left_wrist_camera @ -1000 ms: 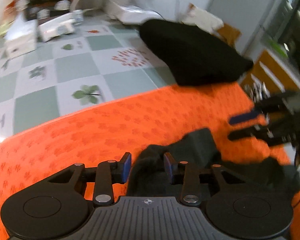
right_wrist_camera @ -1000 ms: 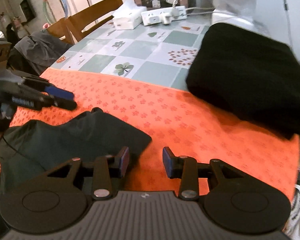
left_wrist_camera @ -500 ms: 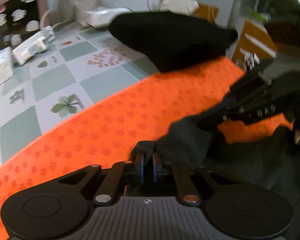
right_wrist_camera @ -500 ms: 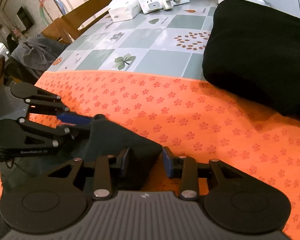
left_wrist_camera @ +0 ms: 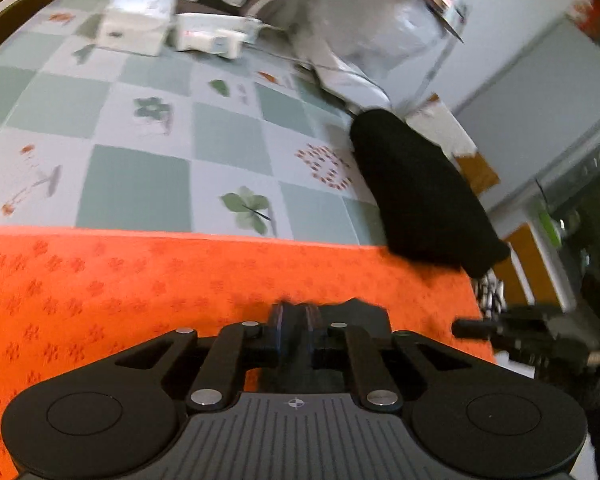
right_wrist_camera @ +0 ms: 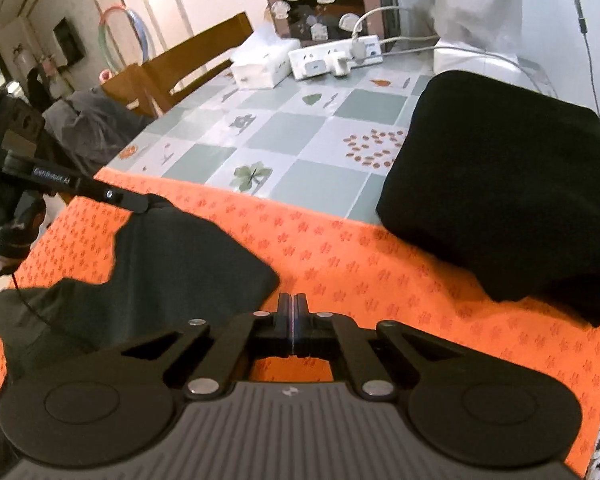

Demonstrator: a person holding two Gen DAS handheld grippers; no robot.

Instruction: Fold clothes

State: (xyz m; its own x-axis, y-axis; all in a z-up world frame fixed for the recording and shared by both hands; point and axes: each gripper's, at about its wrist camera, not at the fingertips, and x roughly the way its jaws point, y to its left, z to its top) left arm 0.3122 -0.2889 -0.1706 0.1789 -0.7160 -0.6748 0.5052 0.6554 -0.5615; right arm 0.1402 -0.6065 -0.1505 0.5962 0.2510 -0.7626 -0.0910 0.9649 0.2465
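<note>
My left gripper (left_wrist_camera: 296, 320) is pinched tight on a corner of the dark garment (right_wrist_camera: 188, 264), lifting that edge clear of the orange cloth (right_wrist_camera: 360, 264). My right gripper (right_wrist_camera: 291, 326) has its jaws pressed together too, at the garment's near corner, though I cannot tell whether any fabric is caught between them. The garment lies rumpled and partly raised across the orange cloth, so I judge the fold is underway, with flattening and squaring left. A neat black folded stack (right_wrist_camera: 500, 184) already sits beyond, half on the checked tablecloth (right_wrist_camera: 320, 132).

The right view shows the garment's spread and my left gripper's side-on hold; the left view hides most of the garment but shows my right gripper low at the cloth's edge.
</note>
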